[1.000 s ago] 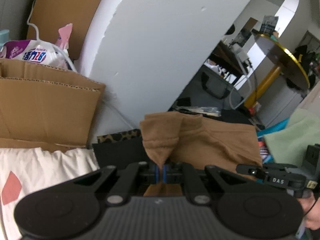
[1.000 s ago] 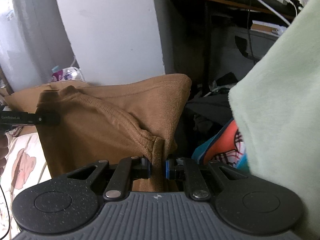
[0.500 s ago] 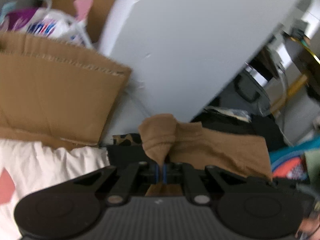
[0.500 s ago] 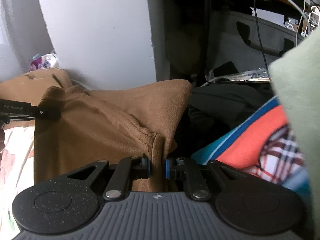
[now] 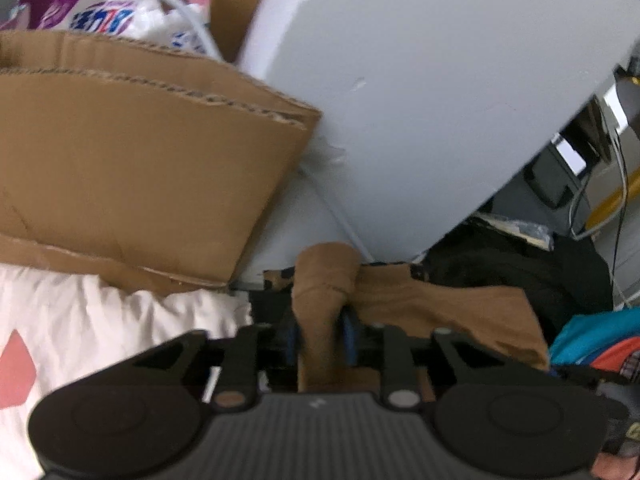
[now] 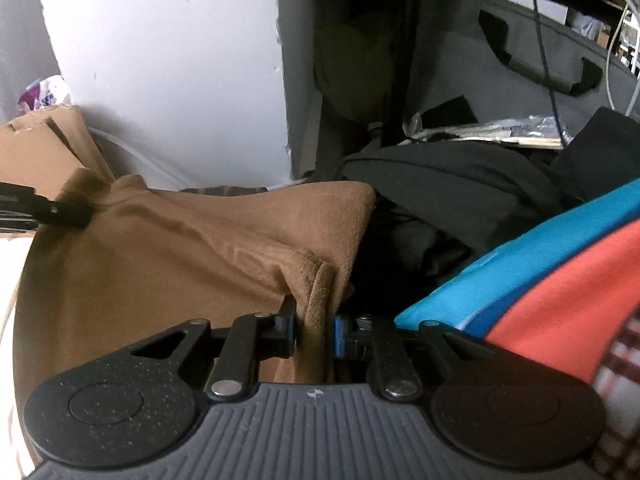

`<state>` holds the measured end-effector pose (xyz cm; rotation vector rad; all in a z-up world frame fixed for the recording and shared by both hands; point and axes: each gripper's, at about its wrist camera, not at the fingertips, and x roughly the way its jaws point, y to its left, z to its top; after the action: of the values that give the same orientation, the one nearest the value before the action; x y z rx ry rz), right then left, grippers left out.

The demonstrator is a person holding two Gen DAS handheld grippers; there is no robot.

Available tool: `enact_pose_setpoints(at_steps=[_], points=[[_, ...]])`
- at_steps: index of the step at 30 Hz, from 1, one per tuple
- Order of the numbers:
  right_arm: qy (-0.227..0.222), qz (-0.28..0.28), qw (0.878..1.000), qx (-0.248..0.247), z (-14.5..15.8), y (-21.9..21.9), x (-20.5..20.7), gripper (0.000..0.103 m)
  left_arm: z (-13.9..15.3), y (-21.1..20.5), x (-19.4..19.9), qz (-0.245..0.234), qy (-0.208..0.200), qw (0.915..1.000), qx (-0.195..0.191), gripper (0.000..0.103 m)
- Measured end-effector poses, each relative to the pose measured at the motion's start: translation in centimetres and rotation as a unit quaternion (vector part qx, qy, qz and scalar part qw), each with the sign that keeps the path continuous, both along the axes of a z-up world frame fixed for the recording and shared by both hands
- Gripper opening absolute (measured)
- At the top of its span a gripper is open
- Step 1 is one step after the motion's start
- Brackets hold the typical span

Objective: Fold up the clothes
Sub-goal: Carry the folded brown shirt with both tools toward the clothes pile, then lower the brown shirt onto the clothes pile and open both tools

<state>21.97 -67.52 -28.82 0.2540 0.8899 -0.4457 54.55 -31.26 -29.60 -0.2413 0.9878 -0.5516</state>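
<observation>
A brown garment (image 6: 168, 264) hangs stretched between my two grippers. My left gripper (image 5: 320, 334) is shut on one bunched corner of the brown garment (image 5: 440, 312). My right gripper (image 6: 314, 330) is shut on a folded edge at the other corner. The left gripper's fingertip (image 6: 60, 212) shows at the far left of the right wrist view, holding the cloth's other top corner. The lower part of the garment is hidden behind the gripper bodies.
A cardboard box (image 5: 132, 160) and a white curved wall (image 5: 440, 80) stand ahead. A white sheet with pink shapes (image 5: 100, 340) lies at the left. Dark clothes (image 6: 460, 184) and a blue, orange and plaid pile (image 6: 540, 264) lie at the right.
Both grippers have moved down and forward with the garment. The pale green cloth has left both views. The box and wall look closer.
</observation>
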Motion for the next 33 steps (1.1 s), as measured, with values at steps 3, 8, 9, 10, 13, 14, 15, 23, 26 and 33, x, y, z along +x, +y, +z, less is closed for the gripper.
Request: enact_pose_setpoints(at_steps=[3,8,9,10,13,14,15,23,26,33], points=[[0.011,0.010,1.000,-0.007,-0.5,0.0,0.9,0.017,0.1,0.8,-0.1,0.008,-0.001,1.0000,-0.004,0.033],[0.028,0.016,0.999,-0.008,-1.4,-0.4,2.0,0.019,0.2,2.2,-0.4,0.018,0.005,0.9997,-0.015,0.033],[0.031,0.015,0.999,-0.008,-1.4,-0.5,2.1,0.025,0.3,2.4,-0.7,0.018,0.001,0.9997,-0.017,0.033],[0.034,0.013,0.999,-0.008,-1.2,-0.6,2.2,0.027,0.5,2.6,-1.0,0.018,-0.003,0.9997,-0.018,0.033],[0.041,0.008,0.999,-0.007,-0.1,-0.9,2.3,0.030,0.9,3.0,-2.2,0.013,-0.013,0.9996,-0.020,0.034],[0.045,0.007,0.999,-0.008,0.4,-0.8,2.3,0.031,1.0,3.1,-2.7,0.010,-0.016,0.9996,-0.021,0.034],[0.048,0.006,0.999,-0.012,0.9,-0.7,2.2,0.037,1.1,3.2,-3.1,0.007,-0.018,0.9996,-0.021,0.034],[0.009,0.004,0.999,-0.048,5.5,0.5,0.9,0.044,1.1,3.7,-6.6,-0.013,-0.023,0.9996,-0.013,0.034],[-0.007,0.018,0.999,-0.046,6.3,1.5,0.3,0.041,1.0,4.0,-7.6,-0.012,-0.016,0.9995,-0.024,0.038],[0.021,0.010,0.999,-0.034,2.5,2.9,-0.5,0.031,0.3,4.3,-9.7,-0.032,0.001,0.9991,-0.027,0.047]])
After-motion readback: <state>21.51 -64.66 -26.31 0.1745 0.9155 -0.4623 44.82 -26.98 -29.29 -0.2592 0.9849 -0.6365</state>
